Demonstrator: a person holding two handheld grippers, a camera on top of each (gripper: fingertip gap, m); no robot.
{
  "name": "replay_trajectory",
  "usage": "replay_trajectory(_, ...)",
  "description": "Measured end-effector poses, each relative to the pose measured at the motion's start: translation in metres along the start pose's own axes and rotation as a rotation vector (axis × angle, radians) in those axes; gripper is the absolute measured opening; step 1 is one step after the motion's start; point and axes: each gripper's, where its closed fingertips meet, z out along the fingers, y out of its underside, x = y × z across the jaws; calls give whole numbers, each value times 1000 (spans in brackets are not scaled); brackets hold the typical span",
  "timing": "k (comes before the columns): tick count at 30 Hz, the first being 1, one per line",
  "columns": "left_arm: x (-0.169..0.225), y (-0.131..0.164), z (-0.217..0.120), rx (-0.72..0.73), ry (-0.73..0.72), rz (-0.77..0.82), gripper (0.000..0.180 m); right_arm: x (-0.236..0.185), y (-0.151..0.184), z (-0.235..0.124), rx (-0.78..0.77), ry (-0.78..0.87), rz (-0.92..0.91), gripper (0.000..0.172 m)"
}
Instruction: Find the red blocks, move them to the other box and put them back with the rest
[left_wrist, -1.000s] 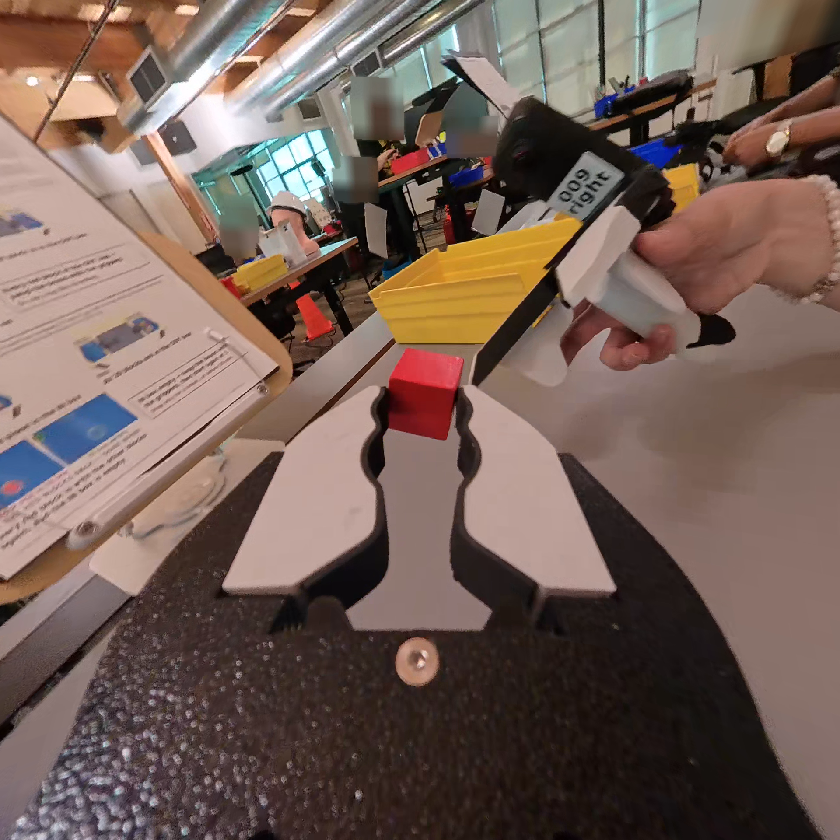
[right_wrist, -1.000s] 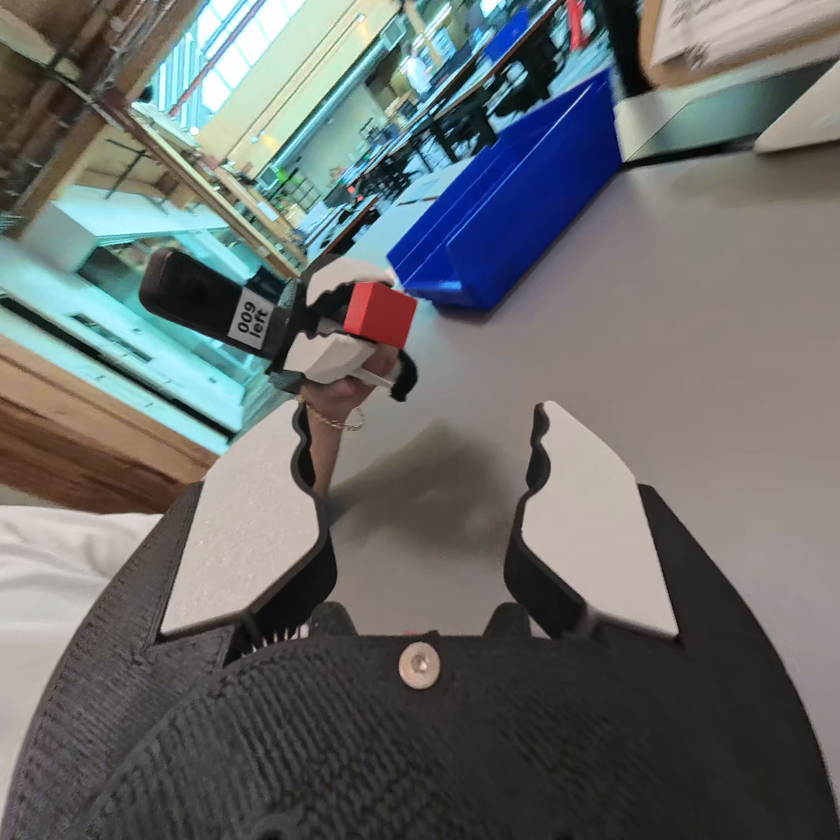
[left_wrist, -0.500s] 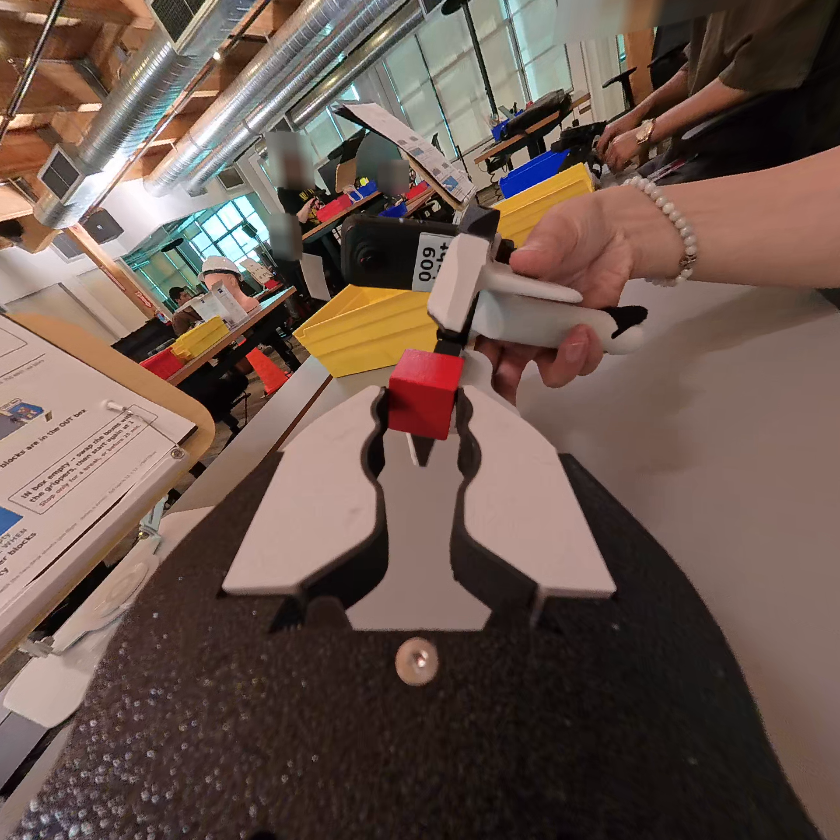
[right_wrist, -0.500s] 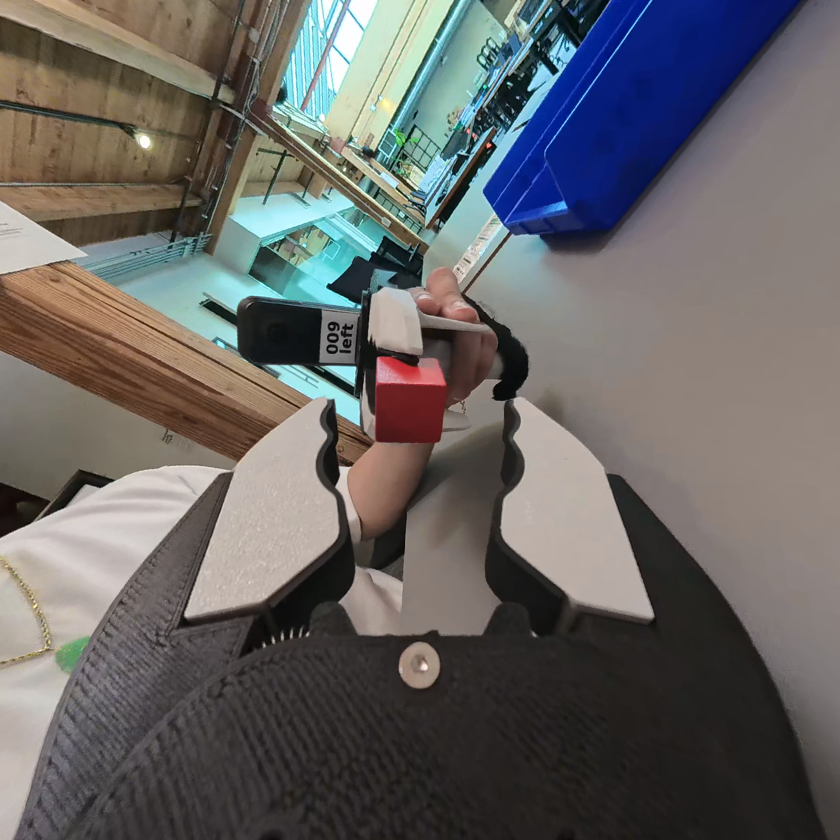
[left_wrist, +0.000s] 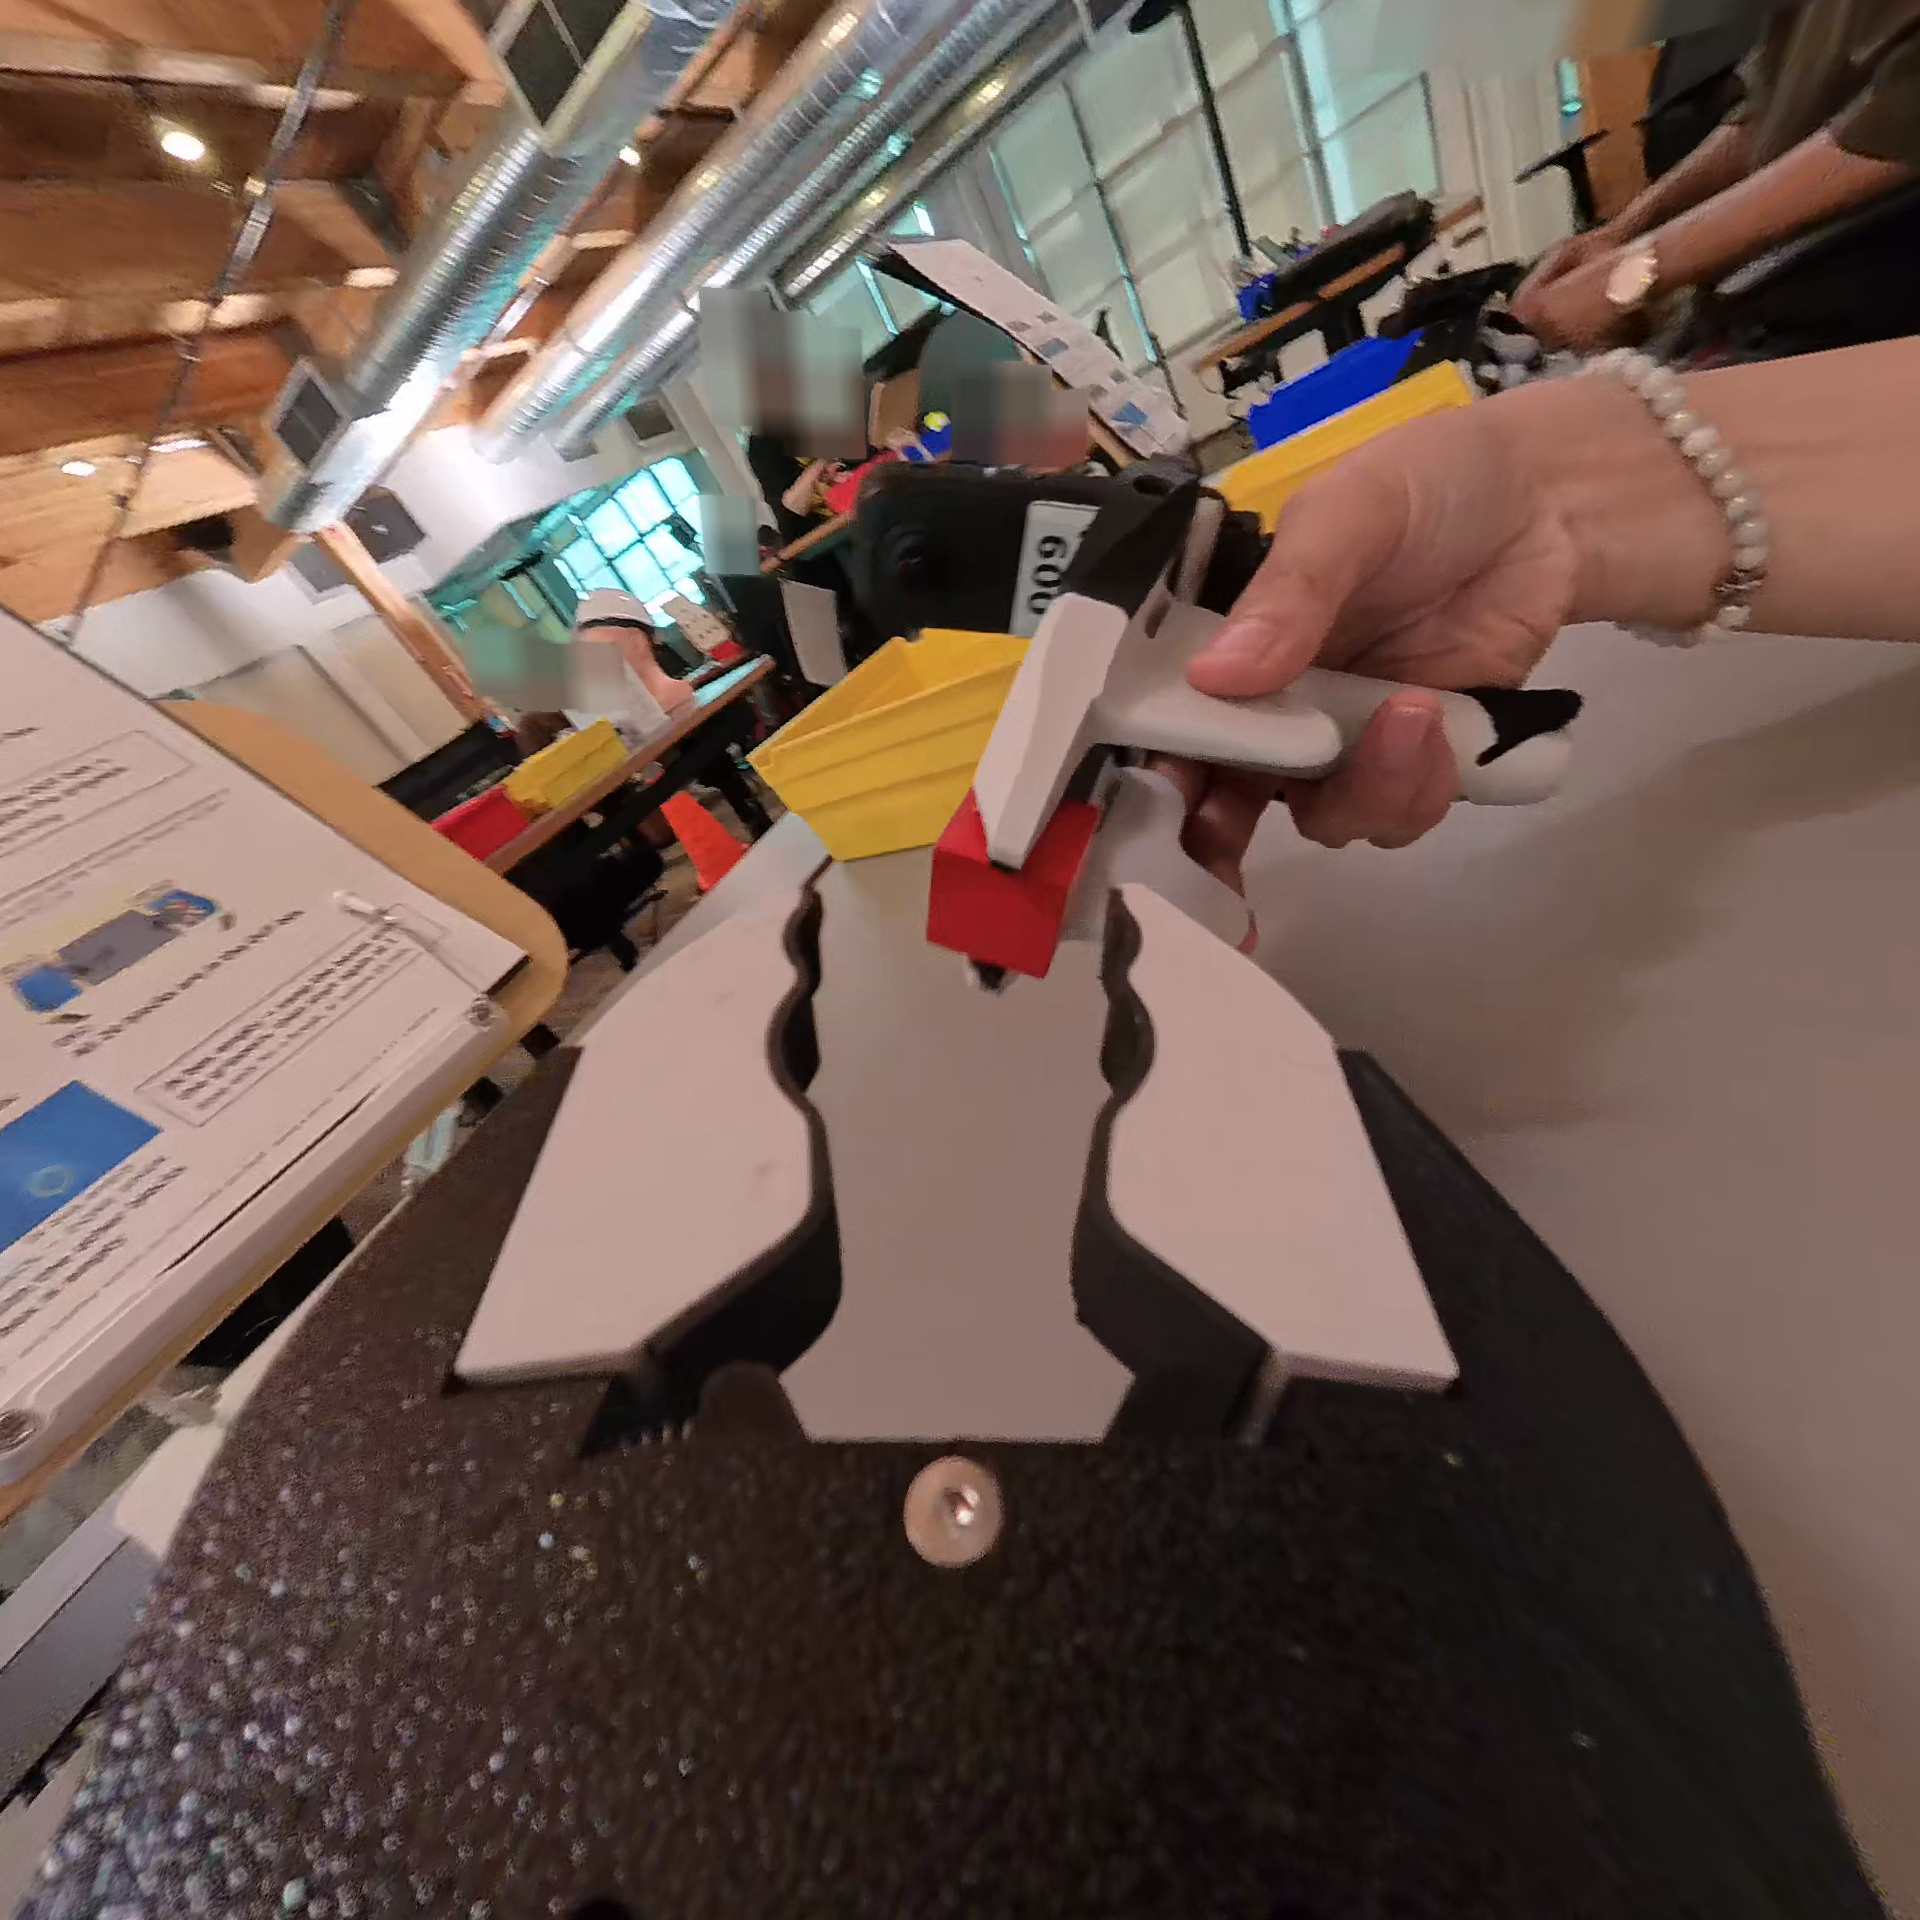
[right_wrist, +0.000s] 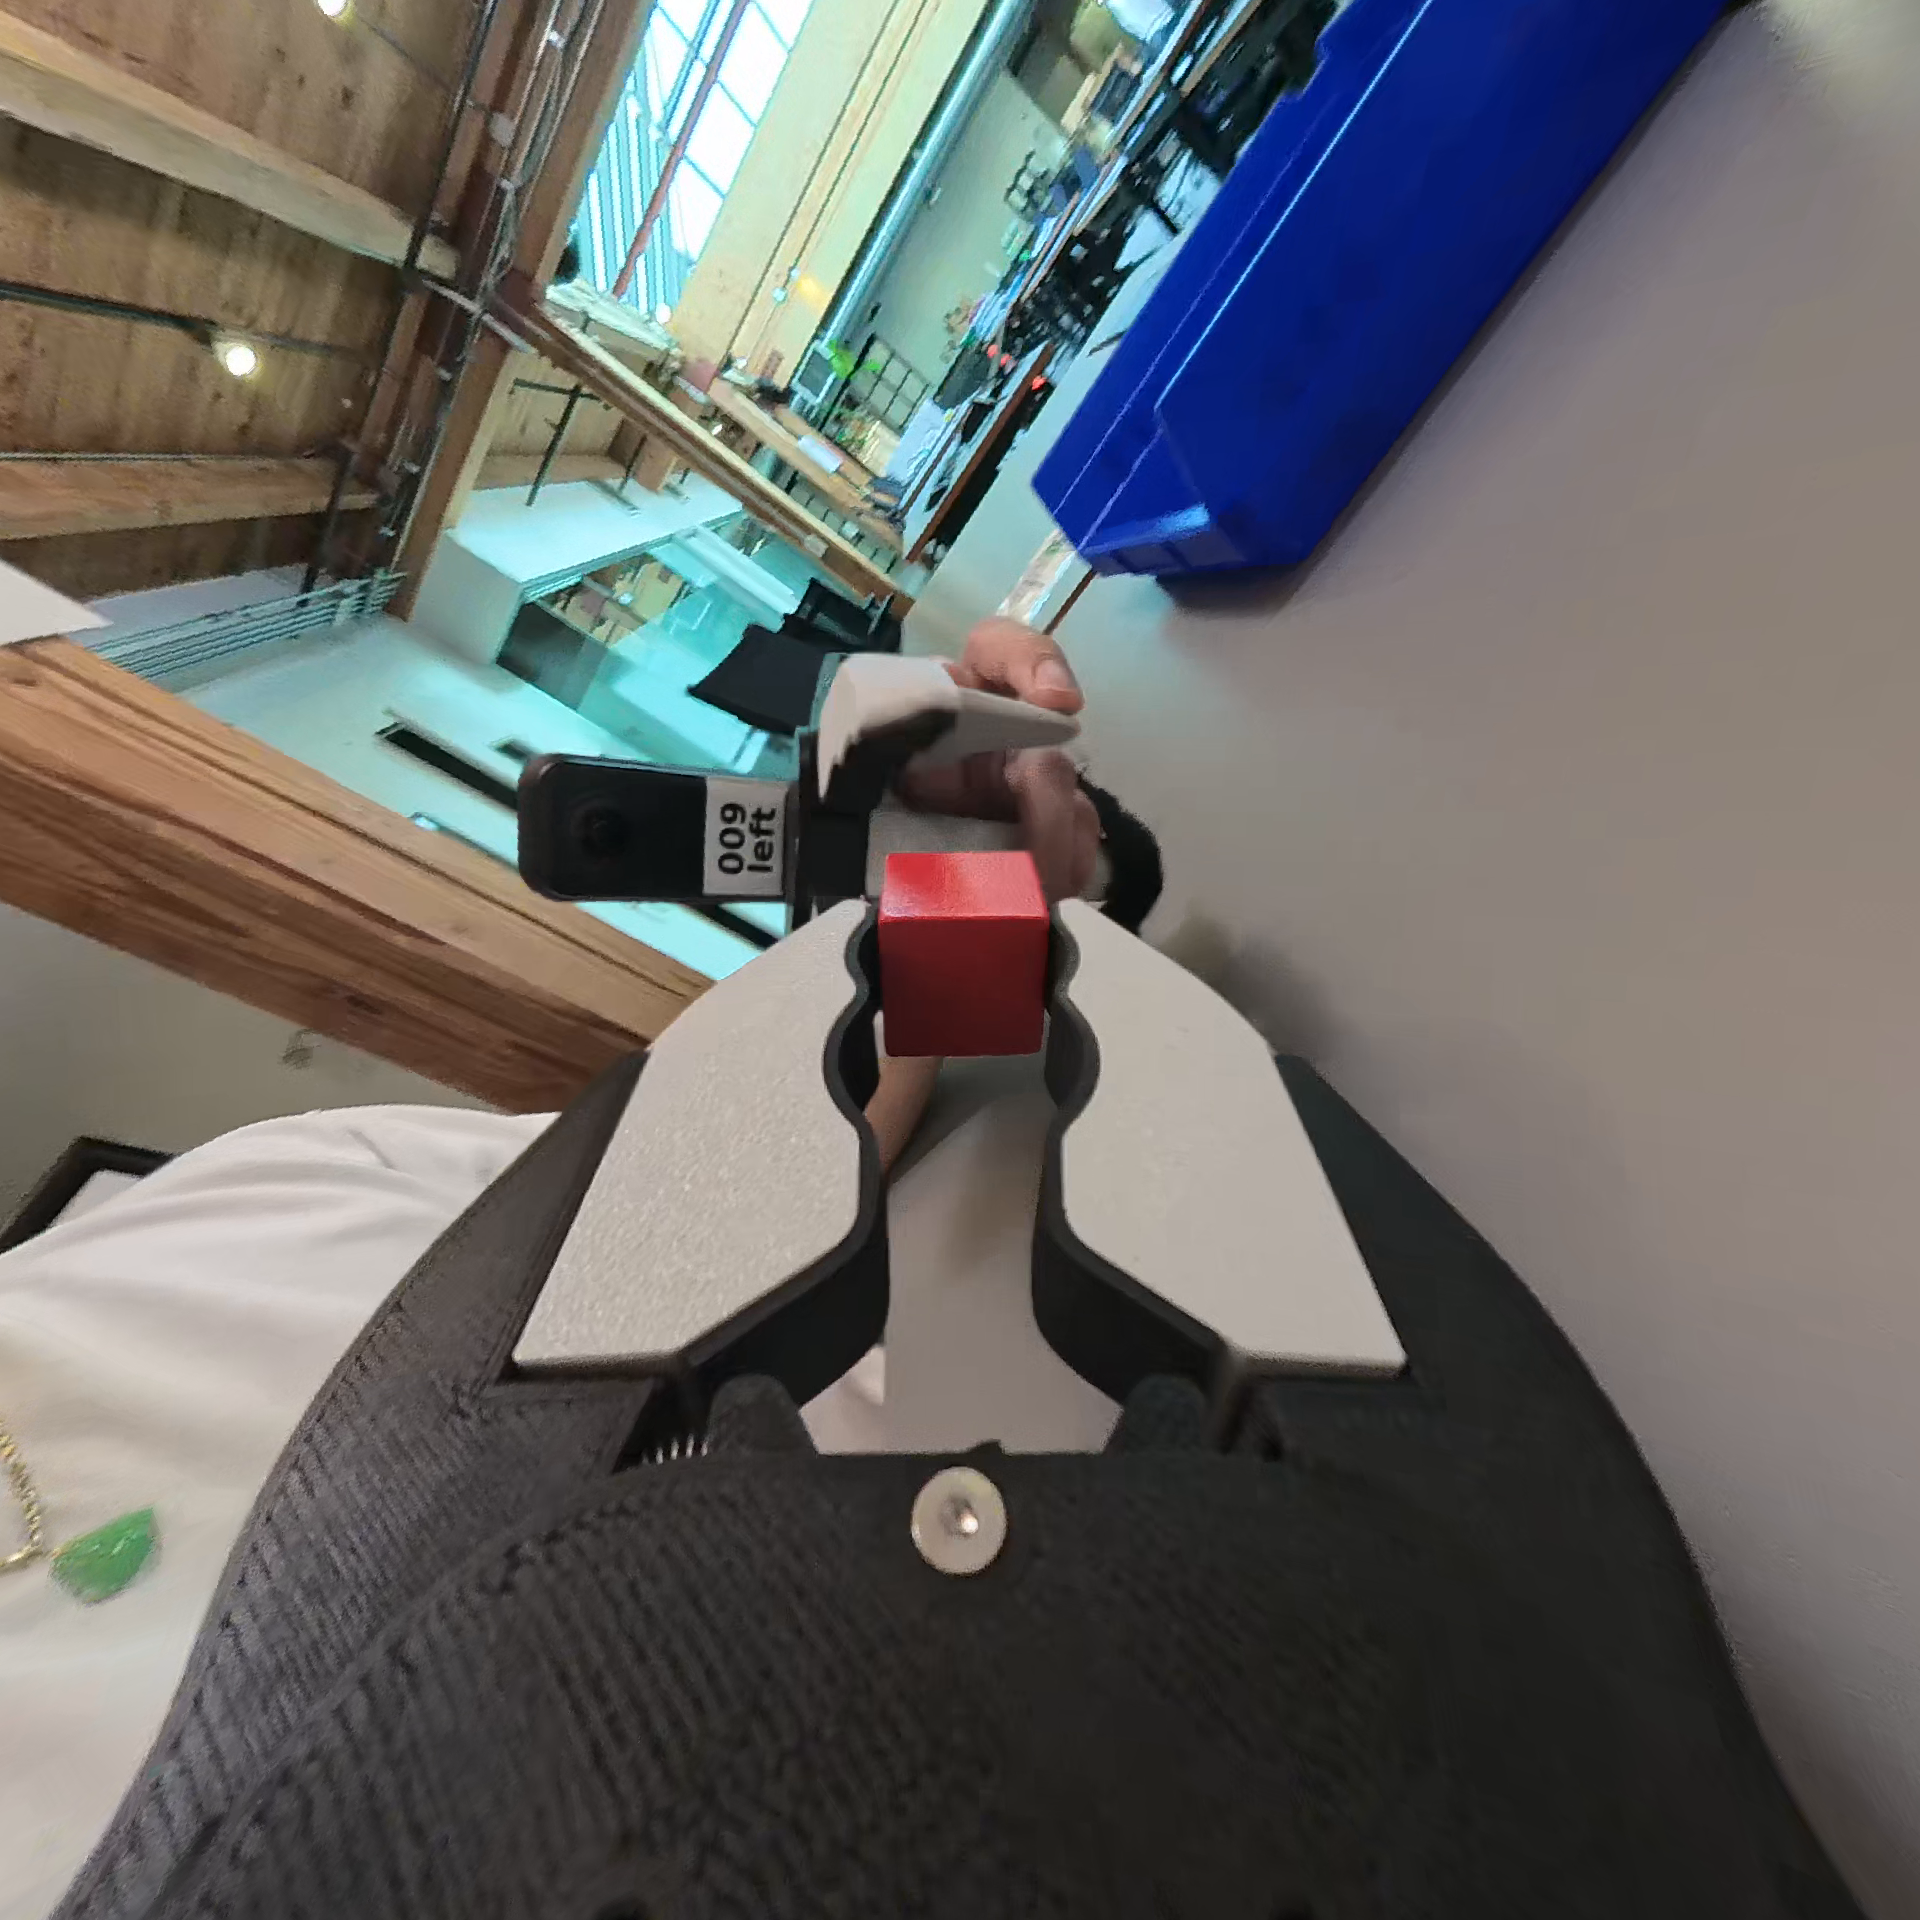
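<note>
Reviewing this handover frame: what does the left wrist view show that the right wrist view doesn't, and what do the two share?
Only the left wrist view shows the yellow bin, the instruction board, and the left hand-held gripper with its fingers spread apart, clear of the block. Only the right wrist view shows the blue bin, the person's white shirt and the right hand-held gripper up close, both fingers against the block's sides. Both show the red block held by the right hand-held gripper above the grey table.
</note>
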Motion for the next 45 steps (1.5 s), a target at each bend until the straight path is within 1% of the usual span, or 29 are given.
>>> replay_trajectory(2,-14,0,-3,6,-92,7,60,0,-13,-20,43,59,-40,29)
replay_trajectory(5,-36,12,-8,-60,-214,10,61,1,-45,-74,140,213,-118,29)
replay_trajectory(7,-45,23,-11,-119,-252,-3,61,8,-69,-126,194,400,-187,29)
replay_trajectory(9,-50,29,-12,-155,-279,-19,61,28,-89,-194,217,707,-238,29)
replay_trajectory(11,-53,34,-13,-186,-295,-29,60,53,-97,-272,176,1054,-242,29)
replay_trajectory(12,-54,37,-13,-205,-300,-30,60,64,-96,-309,133,1202,-212,29)
replay_trajectory(13,-55,41,-13,-228,-302,-29,60,73,-93,-339,81,1309,-172,29)
replay_trajectory(14,-55,46,-13,-259,-301,-30,59,82,-88,-363,28,1382,-127,29)
replay_trajectory(16,-56,60,-14,-340,-311,-59,59,96,-77,-399,-76,1474,-30,29)
replay_trajectory(18,-57,72,-14,-396,-317,-102,59,106,-72,-424,-125,1526,33,29)
replay_trajectory(20,-58,76,-15,-404,-320,-133,59,115,-64,-439,-180,1554,99,29)
replay_trajectory(25,-58,78,-16,-391,-313,-183,58,127,-54,-448,-307,1589,129,29)
replay_trajectory(28,-54,81,-15,-408,-291,-235,57,131,-53,-449,-328,1601,131,29)
replay_trajectory(30,-54,82,-15,-414,-289,-236,57,132,-48,-451,-363,1608,152,37)
replay_trajectory(31,-55,83,-15,-420,-291,-228,57,131,-46,-451,-376,1607,151,37)
replay_trajectory(34,-55,85,-16,-432,-289,-231,58,126,-49,-448,-349,1617,115,43)
replay_trajectory(36,-56,82,-16,-412,-292,-249,58,117,-59,-440,-283,1613,33,46)
replay_trajectory(38,-60,77,-18,-387,-308,-268,59,105,-75,-419,-172,1551,-87,51)
replay_trajectory(41,-71,71,-26,-367,-351,-291,61,75,-93,-355,22,1285,-293,53)
replay_trajectory(43,-84,65,-38,-349,-403,-287,62,52,-95,-314,124,1099,-392,55)
replay_trajectory(45,-100,60,-56,-338,-469,-299,62,34,-88,-284,181,985,-459,55)
